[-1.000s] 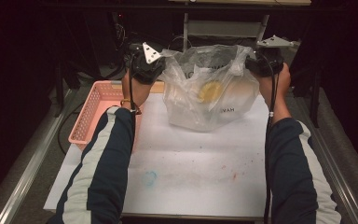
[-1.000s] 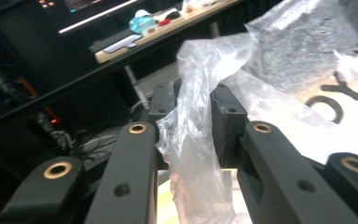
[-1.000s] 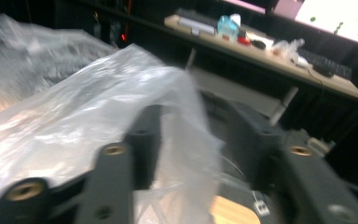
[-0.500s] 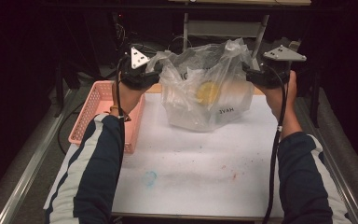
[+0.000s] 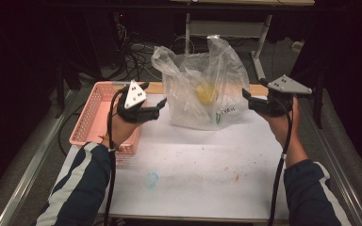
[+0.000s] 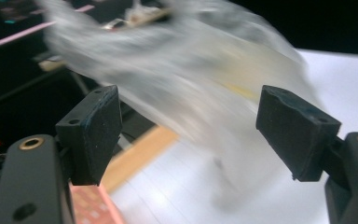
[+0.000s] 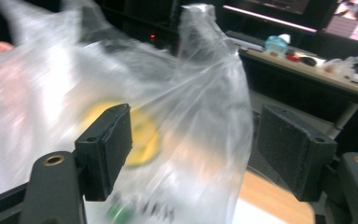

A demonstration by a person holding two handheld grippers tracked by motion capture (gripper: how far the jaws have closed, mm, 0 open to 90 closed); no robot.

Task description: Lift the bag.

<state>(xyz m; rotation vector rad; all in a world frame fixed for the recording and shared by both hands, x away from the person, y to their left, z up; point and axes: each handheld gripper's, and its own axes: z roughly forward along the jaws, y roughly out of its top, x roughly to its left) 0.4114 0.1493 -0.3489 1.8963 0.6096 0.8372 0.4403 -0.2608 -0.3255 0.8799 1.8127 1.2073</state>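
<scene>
A clear plastic bag [image 5: 202, 89] stands upright on the white table top [image 5: 193, 165] at the back middle, with a yellow round thing [image 5: 206, 93] inside. My left gripper [image 5: 153, 98] hangs just left of the bag, apart from it. Its jaws have just been opening and stand open with nothing between them. In the left gripper view the blurred bag [image 6: 191, 79] lies beyond the gripper [image 6: 186, 130]. My right gripper [image 5: 247, 100] is just right of the bag; its jaws have also been opening and are empty. The right gripper view has the bag [image 7: 186, 93] and the yellow thing [image 7: 142, 135] behind the gripper [image 7: 193, 149].
A pink plastic basket [image 5: 92, 117] sits at the table's left edge, under my left hand. A wooden strip [image 5: 158, 87] runs along the back edge. A small blue mark [image 5: 152, 179] shows on the near table top. Cables and metal frame legs [image 5: 261, 42] lie behind.
Both grippers let go of the bag's top corners, opened, and moved outward and down. The bag's top now stands free.
</scene>
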